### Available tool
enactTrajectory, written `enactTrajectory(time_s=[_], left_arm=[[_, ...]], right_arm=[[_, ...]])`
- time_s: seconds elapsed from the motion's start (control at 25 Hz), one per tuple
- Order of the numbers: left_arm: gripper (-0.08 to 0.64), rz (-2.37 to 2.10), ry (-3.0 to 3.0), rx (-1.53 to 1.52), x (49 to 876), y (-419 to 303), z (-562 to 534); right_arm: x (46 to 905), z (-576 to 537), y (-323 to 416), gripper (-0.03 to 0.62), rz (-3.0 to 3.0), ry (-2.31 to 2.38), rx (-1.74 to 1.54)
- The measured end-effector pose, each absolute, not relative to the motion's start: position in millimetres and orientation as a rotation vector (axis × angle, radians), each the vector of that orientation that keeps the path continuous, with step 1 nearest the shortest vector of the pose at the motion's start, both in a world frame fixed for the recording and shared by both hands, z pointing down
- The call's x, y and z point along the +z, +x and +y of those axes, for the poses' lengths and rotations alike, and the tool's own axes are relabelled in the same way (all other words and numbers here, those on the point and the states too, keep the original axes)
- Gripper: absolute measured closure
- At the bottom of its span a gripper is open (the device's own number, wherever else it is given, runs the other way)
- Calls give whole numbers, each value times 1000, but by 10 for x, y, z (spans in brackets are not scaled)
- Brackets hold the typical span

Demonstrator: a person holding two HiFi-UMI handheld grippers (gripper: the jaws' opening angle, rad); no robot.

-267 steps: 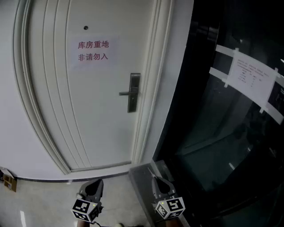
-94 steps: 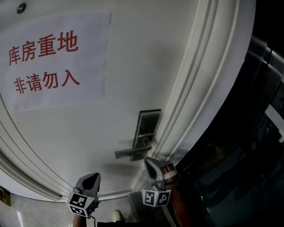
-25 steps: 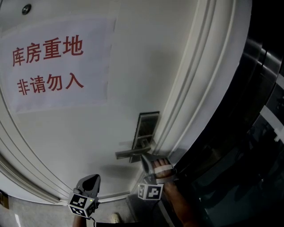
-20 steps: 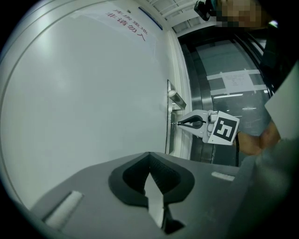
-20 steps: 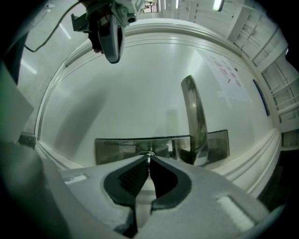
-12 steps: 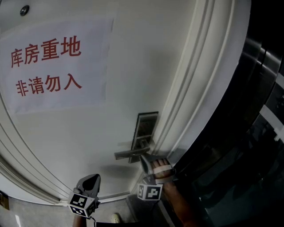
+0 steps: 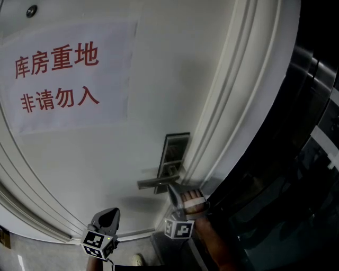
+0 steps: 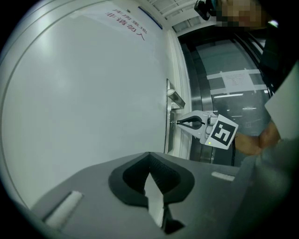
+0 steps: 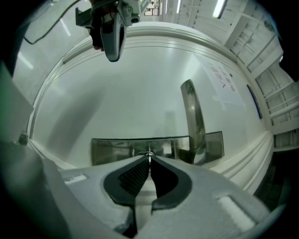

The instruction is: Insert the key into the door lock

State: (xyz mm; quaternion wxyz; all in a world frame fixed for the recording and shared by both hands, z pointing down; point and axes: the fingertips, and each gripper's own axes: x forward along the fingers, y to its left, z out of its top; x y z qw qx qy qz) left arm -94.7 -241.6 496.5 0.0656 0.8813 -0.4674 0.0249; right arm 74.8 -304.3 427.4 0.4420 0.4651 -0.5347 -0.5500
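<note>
A white door (image 7: 106,153) fills the head view, with a metal lock plate (image 7: 177,144) and a lever handle (image 7: 156,183) near its right edge. My right gripper (image 7: 171,187) points at the plate just below the handle and is shut on a small key (image 9: 150,156). In the right gripper view the key tip meets the lock plate (image 9: 112,150) beside the handle (image 9: 191,112). The left gripper view shows that right gripper (image 8: 177,122) with the key (image 8: 174,122) at the plate. My left gripper (image 7: 108,213) hangs lower left, away from the door, jaws together and empty (image 8: 149,156).
A paper sign with red characters (image 7: 58,74) is stuck on the door, with a peephole (image 7: 32,10) above it. The white door frame moulding (image 7: 233,106) runs right of the lock. A dark glass wall (image 7: 302,185) stands further right.
Since the oldest frames the view has come close to the door and the right gripper has risen to the lock plate. Over the last second nothing has visibly moved.
</note>
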Motion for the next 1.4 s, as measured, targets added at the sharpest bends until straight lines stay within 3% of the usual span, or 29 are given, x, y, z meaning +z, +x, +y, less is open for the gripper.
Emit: enactTrajectory(time_s=[0.16, 0.32, 0.44, 0.64, 0.84, 1.2, 1.4], left_arm=[[557, -1416, 2654, 80, 4975, -960, -2400], [557, -1418, 2655, 83, 4981, -951, -2388], [557, -1415, 2659, 83, 4977, -928, -2370], [557, -1417, 2659, 86, 4977, -897, -2303], [557, -1422, 2660, 88, 4972, -865, -2188], [557, -1429, 2681, 82, 4908, -759, -1948], [557, -1431, 2698, 74, 4848, -687, -1795]], right_arm=[[4252, -3035, 768, 508, -1363, 1194, -1369], [4291, -3010, 760, 378, -1421, 1195, -1349], [4282, -2994, 785, 344, -1425, 1222, -1351], [4291, -2920, 832, 344, -1452, 1249, -1311], [4268, -2768, 883, 374, -1543, 1321, -1248], [4221, -2424, 1149, 581, -2012, 1663, -798], [4371, -2236, 1259, 591, -2308, 1764, -424]])
